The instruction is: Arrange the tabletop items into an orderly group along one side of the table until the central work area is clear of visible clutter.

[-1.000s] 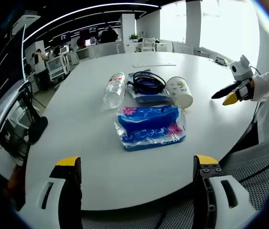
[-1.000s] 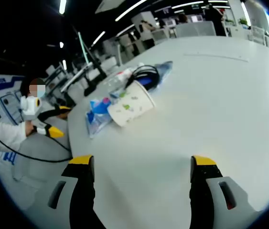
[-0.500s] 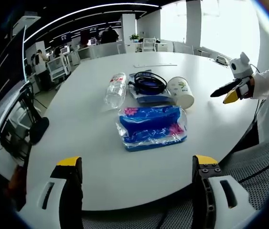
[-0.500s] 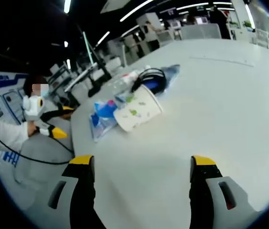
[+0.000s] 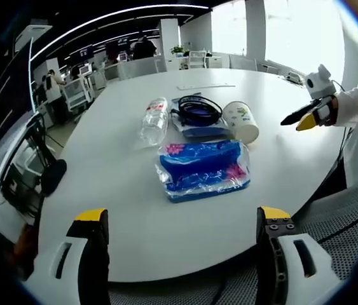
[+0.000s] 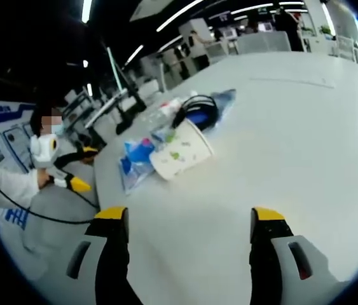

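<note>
On the white table [image 5: 102, 184] a blue plastic package [image 5: 203, 168] lies nearest me. Behind it are a clear bottle [image 5: 153, 121] on its side, a black cable coil [image 5: 198, 109] on a blue pouch, and a paper cup [image 5: 240, 122] tipped over. My left gripper [image 5: 182, 219] hovers open off the table's near edge, holding nothing. My right gripper [image 5: 301, 118] hangs open over the right edge, beside the cup. In the right gripper view, its own jaws [image 6: 188, 216] are apart above bare tabletop, with the cup [image 6: 182, 151], package [image 6: 137, 162] and coil [image 6: 194, 109] ahead.
A ruler-like strip [image 5: 205, 86] lies far back on the table. Office chairs and desks [image 5: 77, 89] stand beyond the far edge. A mesh chair [image 5: 350, 210] sits at the lower right. The person's sleeve [image 6: 7, 184] and the left gripper [image 6: 80, 168] show past the table's edge.
The right gripper has drifted slightly up and away at the table's right edge. The items on the table have not moved.
</note>
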